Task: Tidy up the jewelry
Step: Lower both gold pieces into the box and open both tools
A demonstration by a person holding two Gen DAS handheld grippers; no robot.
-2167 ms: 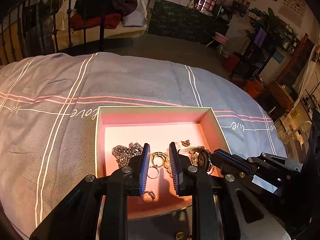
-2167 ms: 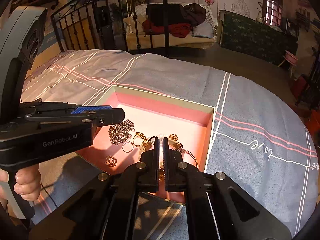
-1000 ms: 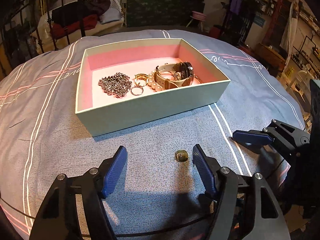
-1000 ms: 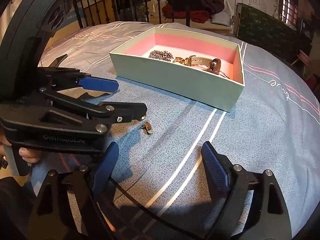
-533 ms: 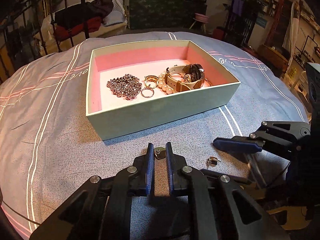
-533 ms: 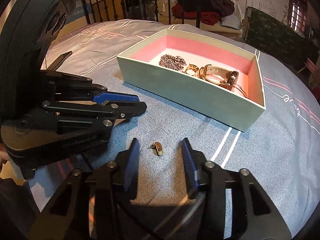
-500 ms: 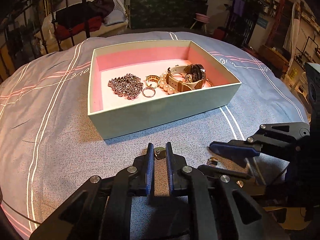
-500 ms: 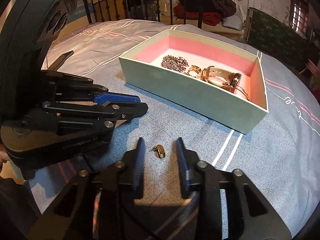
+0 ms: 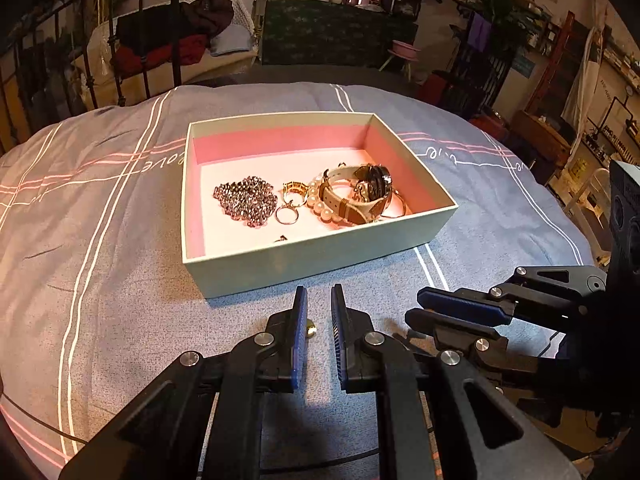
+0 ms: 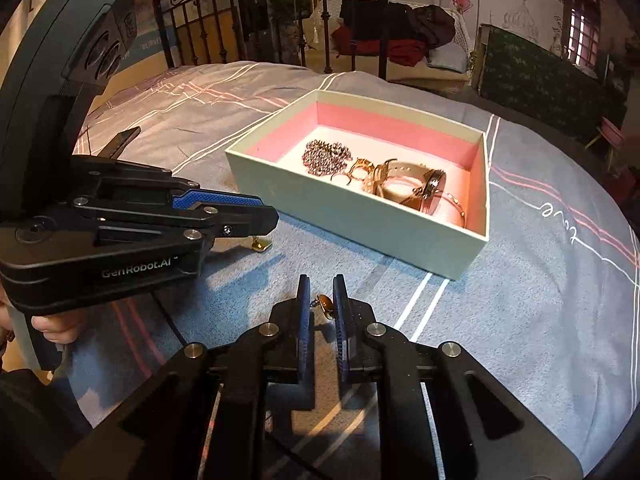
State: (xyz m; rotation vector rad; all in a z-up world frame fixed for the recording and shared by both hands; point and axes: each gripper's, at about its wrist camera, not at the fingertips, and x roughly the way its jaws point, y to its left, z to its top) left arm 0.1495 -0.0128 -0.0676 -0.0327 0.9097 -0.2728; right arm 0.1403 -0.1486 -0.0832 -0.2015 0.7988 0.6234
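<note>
A pale green box (image 9: 320,264) with a pink lining sits on the bed and holds a silver chain (image 9: 246,200), gold rings (image 9: 288,212), a pearl bracelet and a watch (image 9: 360,196). My left gripper (image 9: 319,308) is nearly shut, with a small gold piece (image 9: 310,331) against its left finger on the blanket. From the right wrist view this piece (image 10: 260,245) lies under the left gripper's tips. My right gripper (image 10: 319,300) is nearly shut around a gold earring with a brown stone (image 10: 325,305). The box also shows in the right wrist view (image 10: 360,224).
The bed is covered by a grey-blue blanket (image 9: 100,240) with white and pink stripes. The right gripper's body (image 9: 500,320) lies close to the right of my left gripper. An iron bed frame (image 10: 240,20) and furniture stand beyond the bed.
Both grippers left the box, dropped to the blanket in front of it, opened wide, then closed down around small gold pieces. The jaws now stand slightly wider than half a second ago on the left.
</note>
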